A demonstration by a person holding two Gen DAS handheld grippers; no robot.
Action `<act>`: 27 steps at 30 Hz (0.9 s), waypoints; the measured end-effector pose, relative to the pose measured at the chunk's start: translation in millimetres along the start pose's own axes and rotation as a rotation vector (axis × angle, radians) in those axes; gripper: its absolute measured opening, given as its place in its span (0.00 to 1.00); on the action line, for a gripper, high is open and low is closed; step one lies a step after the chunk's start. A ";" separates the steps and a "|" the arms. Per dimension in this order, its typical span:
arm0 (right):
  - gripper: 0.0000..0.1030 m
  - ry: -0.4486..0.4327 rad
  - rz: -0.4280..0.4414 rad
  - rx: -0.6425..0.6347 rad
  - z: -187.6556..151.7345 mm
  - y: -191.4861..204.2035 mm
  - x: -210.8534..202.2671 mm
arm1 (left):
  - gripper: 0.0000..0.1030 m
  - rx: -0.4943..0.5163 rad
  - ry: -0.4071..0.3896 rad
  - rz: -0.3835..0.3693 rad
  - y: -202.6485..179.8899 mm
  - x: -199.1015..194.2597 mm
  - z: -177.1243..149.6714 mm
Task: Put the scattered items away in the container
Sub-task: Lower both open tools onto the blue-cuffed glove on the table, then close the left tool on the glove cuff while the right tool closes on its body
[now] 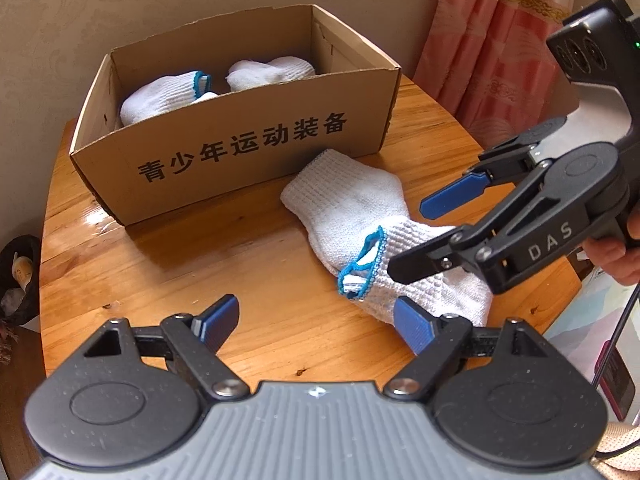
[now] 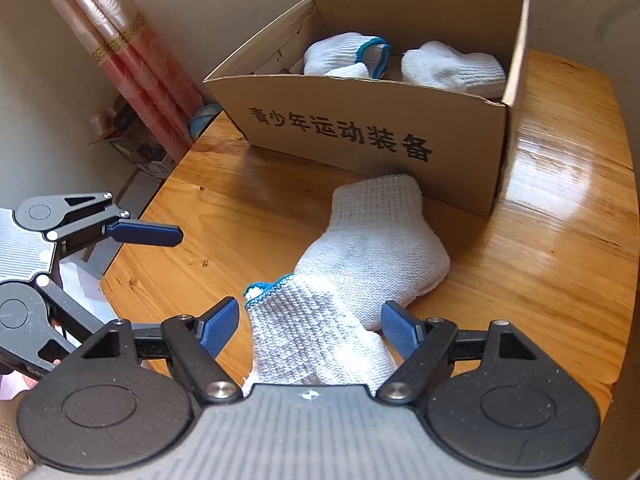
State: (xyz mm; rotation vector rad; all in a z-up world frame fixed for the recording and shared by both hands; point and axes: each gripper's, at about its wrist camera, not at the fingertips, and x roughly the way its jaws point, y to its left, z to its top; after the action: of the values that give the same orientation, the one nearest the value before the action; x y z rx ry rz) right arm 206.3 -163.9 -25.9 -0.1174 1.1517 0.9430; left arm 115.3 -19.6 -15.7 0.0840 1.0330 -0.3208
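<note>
Two white knit gloves lie overlapped on the round wooden table. One has a plain cuff and lies close to the box; the other has a blue-trimmed cuff. My right gripper hovers over the blue-trimmed glove with a finger on either side of it; its pads do not press on it. My left gripper stands open over bare wood, its right pad next to that glove. The cardboard box with printed characters holds two more white gloves.
A pink curtain hangs behind the table on the right. A hand grips the right tool. A phone and a cable lie off the table's right edge. Clutter sits on the floor by the curtain.
</note>
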 end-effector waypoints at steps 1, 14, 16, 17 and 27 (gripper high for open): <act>0.80 -0.008 -0.004 0.025 -2.4 -5.1 -4.6 | 0.82 0.003 -0.005 -0.018 0.0 0.4 0.0; 0.64 -0.004 0.030 0.184 -73.5 -45.0 -26.3 | 0.49 0.015 0.000 -0.137 -7.5 29.4 14.4; 0.62 0.011 0.041 0.163 -76.9 -39.3 -19.1 | 0.46 0.014 -0.001 -0.152 -9.8 33.1 16.2; 0.61 0.014 0.040 0.156 -77.0 -36.8 -15.3 | 0.46 0.016 -0.003 -0.150 -11.5 34.8 16.8; 0.50 -0.014 0.032 0.115 -71.9 -31.9 -7.3 | 0.43 0.004 0.089 -0.207 -4.9 38.0 -4.0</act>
State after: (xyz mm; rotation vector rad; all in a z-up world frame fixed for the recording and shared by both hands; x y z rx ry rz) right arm 175.5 -226.0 -63.8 0.0002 1.1952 0.9023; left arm 128.4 -31.8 -49.8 -0.0059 1.1317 -0.5112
